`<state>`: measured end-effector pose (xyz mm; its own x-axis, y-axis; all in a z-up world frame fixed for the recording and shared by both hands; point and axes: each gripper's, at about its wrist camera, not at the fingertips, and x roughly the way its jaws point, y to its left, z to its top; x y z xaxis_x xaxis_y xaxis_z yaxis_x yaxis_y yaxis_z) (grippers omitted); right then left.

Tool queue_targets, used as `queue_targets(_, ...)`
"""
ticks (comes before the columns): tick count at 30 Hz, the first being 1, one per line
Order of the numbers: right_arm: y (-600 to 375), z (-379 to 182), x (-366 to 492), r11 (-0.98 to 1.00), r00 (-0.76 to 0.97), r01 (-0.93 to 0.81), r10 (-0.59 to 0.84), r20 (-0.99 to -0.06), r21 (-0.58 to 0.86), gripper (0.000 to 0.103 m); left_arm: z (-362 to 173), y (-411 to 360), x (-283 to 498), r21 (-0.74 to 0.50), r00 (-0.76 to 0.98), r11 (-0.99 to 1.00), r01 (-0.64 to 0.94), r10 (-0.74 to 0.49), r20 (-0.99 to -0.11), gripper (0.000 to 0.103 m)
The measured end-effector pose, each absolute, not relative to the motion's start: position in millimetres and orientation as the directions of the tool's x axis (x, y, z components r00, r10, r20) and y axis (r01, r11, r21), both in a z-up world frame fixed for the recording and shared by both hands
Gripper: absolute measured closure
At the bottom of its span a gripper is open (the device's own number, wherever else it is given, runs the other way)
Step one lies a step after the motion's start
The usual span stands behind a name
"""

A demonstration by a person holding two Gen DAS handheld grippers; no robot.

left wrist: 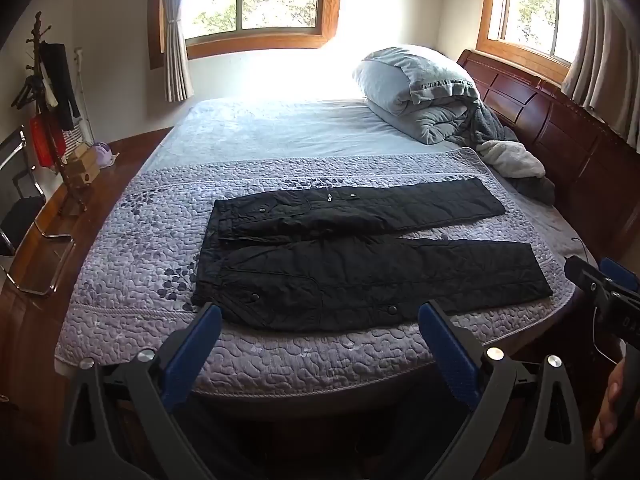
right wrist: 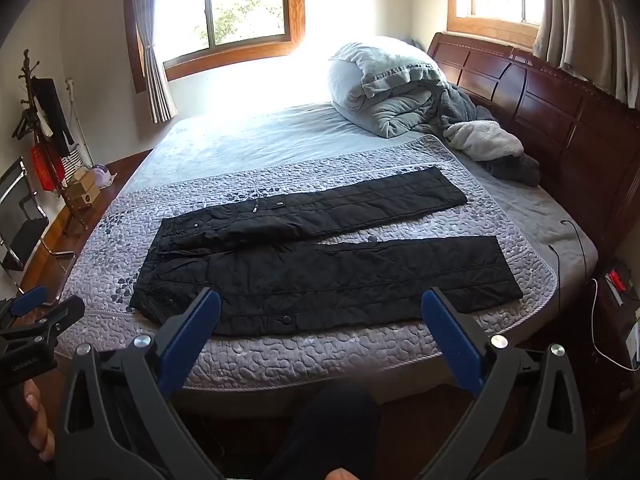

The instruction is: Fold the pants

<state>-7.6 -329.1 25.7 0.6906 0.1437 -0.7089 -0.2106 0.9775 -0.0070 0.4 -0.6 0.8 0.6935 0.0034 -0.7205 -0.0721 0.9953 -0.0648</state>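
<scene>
The far side of the bed washes out in window glare, and the items on the coat rack, far left of the left gripper, are hard to make out. Ahead of both grippers a quilted purple cover spreads over the mattress, with a bundled grey duvet beyond to the right against the dark wooden headboard. The black pants lie flat on the cover just past the fingertips, waist left, legs spread rightward. The left gripper hangs spread wide, touching nothing. The right gripper is likewise wide apart and empty.
</scene>
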Motion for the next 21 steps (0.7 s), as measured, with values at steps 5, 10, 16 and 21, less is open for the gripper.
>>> queue_targets(5, -326.9, 25.8, -6.3, 0.978, 0.691, -0.210, 0.142, -0.708, -0.009, 0.002, 1.4, -0.8, 0.4, -0.066, 0.694, 0.995, -0.071, 0.002, -0.720, 0.003)
queue_targets(10, -328.5, 25.9, -7.1, 0.978, 0.692, -0.210, 0.143, -0.708, -0.008, 0.002, 1.5, -1.1, 0.4, -0.066, 0.694, 0.995, -0.071, 0.002, -0.720, 0.003)
queue_targets(16, -327.2, 25.3, -6.7, 0.978, 0.691, -0.209, 0.141, -0.709, -0.010, 0.002, 1.7, -1.2, 0.4, -0.067, 0.694, 0.995, -0.070, 0.001, -0.720, 0.003)
queue_targets(21, -330.6, 25.7, -5.2, 0.978, 0.692, -0.209, 0.141, -0.709, -0.010, 0.002, 1.3, -0.9, 0.5, -0.067, 0.694, 0.995, -0.071, 0.001, -0.720, 0.004)
